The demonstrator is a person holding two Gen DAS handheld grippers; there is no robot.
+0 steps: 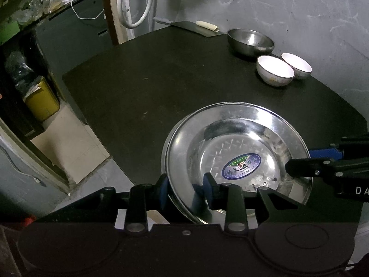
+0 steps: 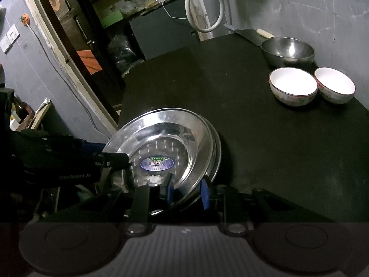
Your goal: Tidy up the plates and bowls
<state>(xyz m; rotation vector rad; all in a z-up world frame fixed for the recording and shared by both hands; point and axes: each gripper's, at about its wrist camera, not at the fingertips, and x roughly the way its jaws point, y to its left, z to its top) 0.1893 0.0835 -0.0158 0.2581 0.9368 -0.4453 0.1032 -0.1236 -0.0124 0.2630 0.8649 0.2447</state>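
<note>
Two shiny steel plates sit stacked near the front edge of the black table (image 1: 150, 80). The top plate (image 1: 242, 138) (image 2: 166, 127) carries an oval sticker and lies slightly off the lower plate (image 1: 166, 147) (image 2: 216, 152). My left gripper (image 1: 185, 188) (image 2: 108, 152) is shut across the rim at the plates' left side, one blue pad outside and one inside. My right gripper (image 2: 187, 192) (image 1: 306, 160) straddles the rim on the opposite side, with its pads a little off the metal. A steel bowl (image 1: 250, 40) (image 2: 287, 50) and two white bowls (image 1: 274, 69) (image 1: 296, 64) stand at the back right.
A cleaver (image 1: 193, 28) lies at the table's far edge beside the wall. A white hose (image 1: 136, 2) hangs behind it. The table drops off on the left to a tiled floor with a yellow container (image 1: 42, 99) and cluttered shelves.
</note>
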